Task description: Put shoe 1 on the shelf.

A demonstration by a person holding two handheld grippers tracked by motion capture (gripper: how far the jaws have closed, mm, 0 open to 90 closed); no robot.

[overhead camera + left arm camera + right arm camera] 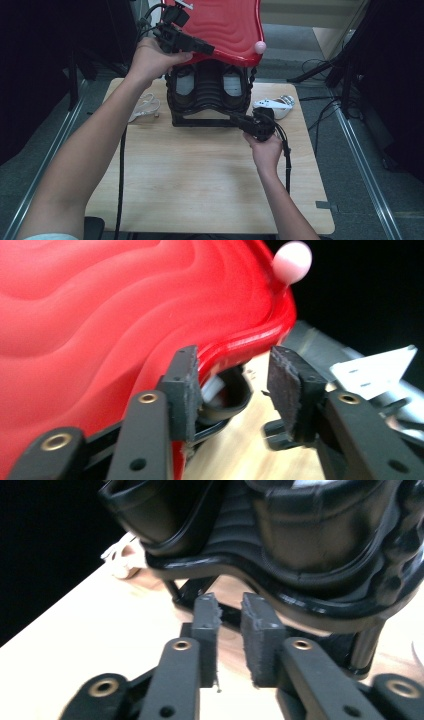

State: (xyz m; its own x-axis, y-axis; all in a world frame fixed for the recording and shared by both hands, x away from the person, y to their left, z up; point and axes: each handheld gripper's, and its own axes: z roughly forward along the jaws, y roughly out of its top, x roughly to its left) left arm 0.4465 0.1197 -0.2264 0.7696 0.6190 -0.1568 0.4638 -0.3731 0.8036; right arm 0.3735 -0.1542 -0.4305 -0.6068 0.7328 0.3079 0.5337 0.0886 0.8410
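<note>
Red lid with a wavy ribbed surface raised open over the far middle of the wooden table, hinged up above a black ribbed case standing on the tabletop. Pale pink knob at the lid's right front corner. Inside the case, two pale compartments flanking a black ridged centre. At the case's left on the table, a whitish bundle of cord; at its right, a white controller-like device, just beside the case.

Left gripper up at the lid's left front edge, held in the left hand; in the left gripper view, jaws parted, one pad against the red rim, the other well clear of it, nothing pinched between them: released.

Right gripper low at the case's front right base, held in the right hand; in the right gripper view, jaws a small gap apart with nothing between the pads, the black base frame just beyond the tips: released too.
</note>
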